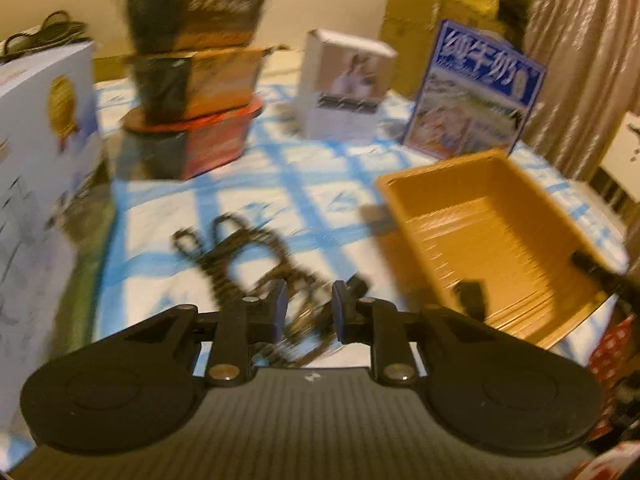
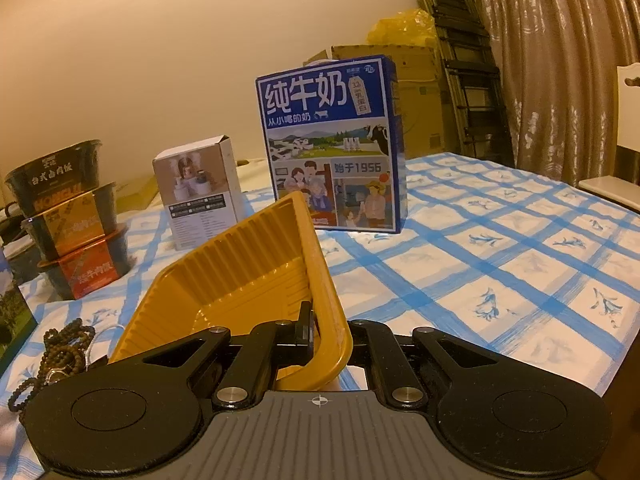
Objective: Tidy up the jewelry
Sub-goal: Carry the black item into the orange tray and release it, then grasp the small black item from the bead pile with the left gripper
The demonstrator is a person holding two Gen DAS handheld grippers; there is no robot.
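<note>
Jewelry: a tangle of dark beaded strands (image 1: pixel 244 256) lies on the blue-checked tablecloth (image 2: pixel 500 264), left of the tray; the strands cannot be counted in the blurred left wrist view, and the right wrist view shows them bunched at its lower left.
Left gripper: the left gripper (image 1: pixel 308 312) is over the near end of the beads, fingers parted with a gap between them; strands show in that gap, but whether the pads touch them cannot be told.
Tray: one orange ribbed tray (image 2: pixel 256 276), tilted with one corner raised, holds no jewelry.
Right gripper: the right gripper (image 2: pixel 326 332) is clamped on the tray's near rim, one finger inside the wall, the other hidden behind it.
Count behind: three stacked instant-food bowls (image 2: pixel 76 216), one small white carton (image 2: pixel 200 196), one blue milk box (image 2: pixel 334 148), all upright.
Open room: bare cloth runs wide to the right of the tray up to the table edge; a large box (image 1: pixel 40 200) crowds the beads' left side.
</note>
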